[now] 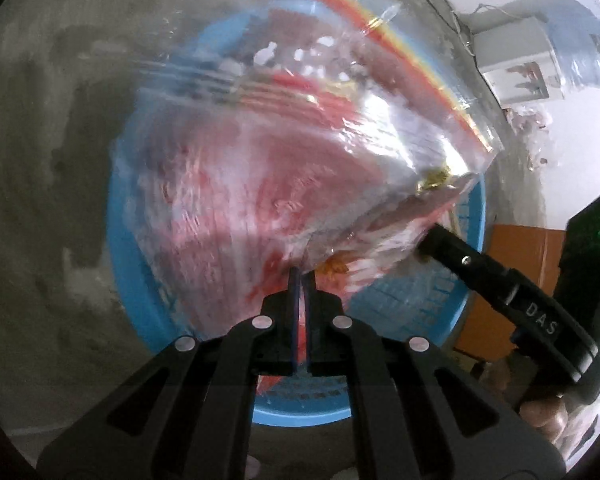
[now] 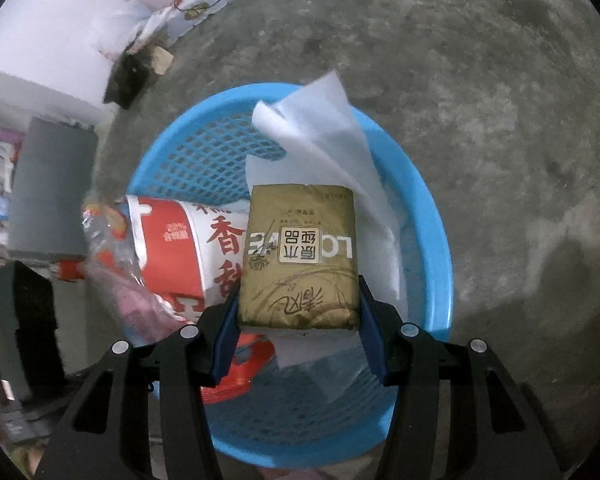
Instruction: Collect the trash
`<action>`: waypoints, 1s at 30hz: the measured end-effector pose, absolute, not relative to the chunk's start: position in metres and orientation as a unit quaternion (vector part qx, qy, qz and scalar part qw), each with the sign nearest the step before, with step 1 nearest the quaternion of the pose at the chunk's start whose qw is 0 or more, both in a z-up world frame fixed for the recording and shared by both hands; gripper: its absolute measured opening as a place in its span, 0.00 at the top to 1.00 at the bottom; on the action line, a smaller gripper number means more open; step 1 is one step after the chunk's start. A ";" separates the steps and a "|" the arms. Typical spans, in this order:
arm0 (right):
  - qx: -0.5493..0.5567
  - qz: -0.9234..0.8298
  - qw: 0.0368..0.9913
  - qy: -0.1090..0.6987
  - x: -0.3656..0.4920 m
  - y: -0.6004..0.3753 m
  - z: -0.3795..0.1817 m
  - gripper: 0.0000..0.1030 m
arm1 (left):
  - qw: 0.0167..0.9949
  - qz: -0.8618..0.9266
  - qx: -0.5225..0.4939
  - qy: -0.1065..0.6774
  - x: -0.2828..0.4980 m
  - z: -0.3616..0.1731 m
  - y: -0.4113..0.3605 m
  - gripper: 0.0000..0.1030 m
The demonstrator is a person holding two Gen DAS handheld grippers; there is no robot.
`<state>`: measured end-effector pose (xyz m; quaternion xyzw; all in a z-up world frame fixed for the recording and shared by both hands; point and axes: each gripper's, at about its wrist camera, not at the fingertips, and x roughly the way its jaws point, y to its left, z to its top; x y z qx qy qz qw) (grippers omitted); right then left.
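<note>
In the left wrist view, the left tool (image 1: pixel 302 276) has its two black fingers pressed together with no visible gap, pinching the lower edge of a crinkled clear plastic bag printed in red and pink (image 1: pixel 268 184). The bag spreads from the fingertips toward 12 o'clock and hides most of the round blue plastic mesh basket (image 1: pixel 420 308) beneath it. A red and yellow seal strip runs along the bag's far edge from 12 o'clock to 3 o'clock. The bag is blurred, so its print cannot be read. At 4 o'clock the right tool (image 1: pixel 444 240) reaches in, one black finger touching or just beside the bag's corner. The basket stands on a bare grey concrete floor (image 1: pixel 52 160).

In the right wrist view, the right tool (image 2: pixel 298 300) stands about half open, its blue-padded fingers (image 2: pixel 226 332) clamped on both sides of a flat olive-gold paper-wrapped tissue pack with a white label (image 2: pixel 300 256). The pack hangs over the middle of the blue basket (image 2: pixel 432 232). Inside the basket, a white sheet of paper (image 2: pixel 324 136) stands up toward 12 o'clock behind the pack, and a red and white printed wrapper (image 2: pixel 180 248) lies at 9 o'clock just beside it. The clear bag (image 2: pixel 112 264) overhangs the basket rim at 9 o'clock.
</note>
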<state>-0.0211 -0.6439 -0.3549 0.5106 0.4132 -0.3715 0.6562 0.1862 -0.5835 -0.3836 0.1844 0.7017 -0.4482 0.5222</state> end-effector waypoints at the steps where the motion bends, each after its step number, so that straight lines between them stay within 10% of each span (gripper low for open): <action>1: 0.510 -0.371 0.655 0.416 -0.021 -0.644 -0.354 0.50 | 0.522 -0.446 0.187 0.703 0.185 -0.383 -0.584 0.99; 8: 0.494 -0.366 0.670 0.416 -0.028 -0.642 -0.328 0.47 | 0.529 -0.474 0.196 0.676 0.180 -0.344 -0.589 0.63; 30: 0.376 -0.360 0.809 0.272 -0.063 -0.557 -0.090 0.32 | 0.641 -0.573 0.079 0.505 0.144 -0.038 -0.461 0.23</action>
